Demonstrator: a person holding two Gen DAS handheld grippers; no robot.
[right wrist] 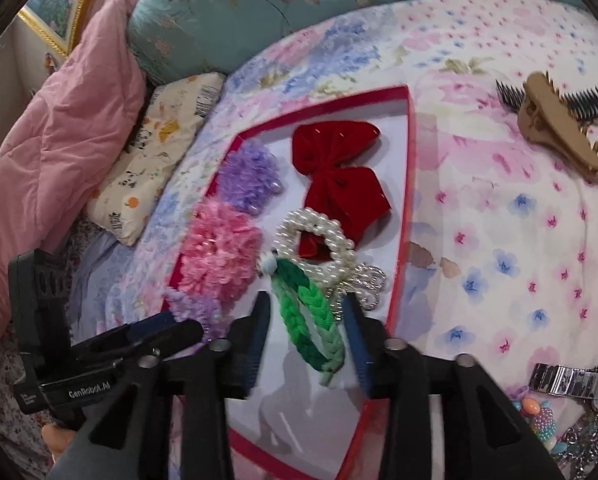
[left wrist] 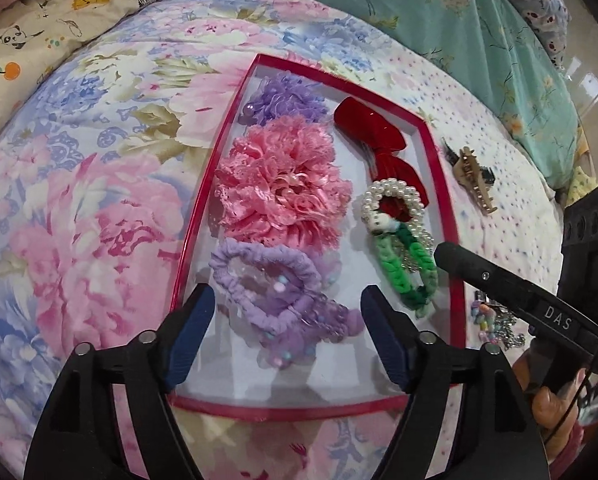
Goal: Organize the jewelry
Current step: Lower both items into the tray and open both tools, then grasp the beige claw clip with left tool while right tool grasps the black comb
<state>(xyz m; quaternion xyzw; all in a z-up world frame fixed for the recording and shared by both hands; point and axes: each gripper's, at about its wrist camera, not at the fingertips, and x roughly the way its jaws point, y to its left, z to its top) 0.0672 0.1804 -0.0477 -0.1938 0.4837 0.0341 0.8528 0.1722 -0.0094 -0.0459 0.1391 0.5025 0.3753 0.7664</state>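
Note:
A red-rimmed white tray (left wrist: 442, 184) (right wrist: 410, 160) lies on the flowered bedspread. It holds a pink lace flower (left wrist: 279, 188), a purple flower (left wrist: 283, 100), a red velvet bow (right wrist: 339, 176), a pearl ring (right wrist: 319, 232) and a silver brooch (right wrist: 369, 280). My left gripper (left wrist: 289, 320) is open, its blue pads standing either side of a lilac scrunchie (left wrist: 267, 292) that lies in the tray. My right gripper (right wrist: 306, 312) is open too, with a green braided band (right wrist: 307, 320) lying on the tray floor between its fingers, the pads just clear of it.
Outside the tray to the right lie a tan claw clip (right wrist: 555, 128), a black comb clip (right wrist: 587, 104), a metal watch (right wrist: 571, 376) and a heap of coloured beads and chains (right wrist: 543, 424). Pillows (right wrist: 171, 136) and a pink quilt (right wrist: 67, 128) border the far left.

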